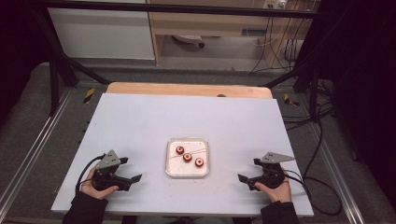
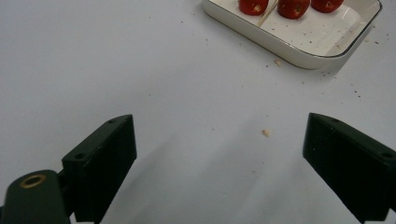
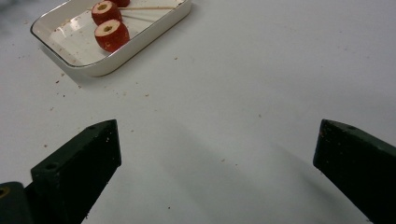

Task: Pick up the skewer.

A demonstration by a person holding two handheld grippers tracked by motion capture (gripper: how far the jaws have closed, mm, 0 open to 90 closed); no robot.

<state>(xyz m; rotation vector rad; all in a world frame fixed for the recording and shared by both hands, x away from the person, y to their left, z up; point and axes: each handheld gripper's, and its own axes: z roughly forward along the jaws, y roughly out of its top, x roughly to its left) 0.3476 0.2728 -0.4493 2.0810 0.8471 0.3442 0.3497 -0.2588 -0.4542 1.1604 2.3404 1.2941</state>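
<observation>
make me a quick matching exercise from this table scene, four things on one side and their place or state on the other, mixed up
Things:
1. left claw
2. right claw
3. red fruit pieces
4. white tray

Places or states:
a. inside the tray, beside thin sticks
b. open, near the table's left front
c. middle of the table
d. open, near the table's right front

Pairs: 1-b, 2-d, 3-a, 4-c

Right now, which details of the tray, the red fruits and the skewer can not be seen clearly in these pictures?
- Left gripper view: the top edge cuts off the three red fruits and the far part of the tray.
- Right gripper view: the third fruit is cut by the top edge.
- High view: the skewer is too thin to tell whether it pierces a fruit.
- High view: the crumbs in the tray are too small to identify.
</observation>
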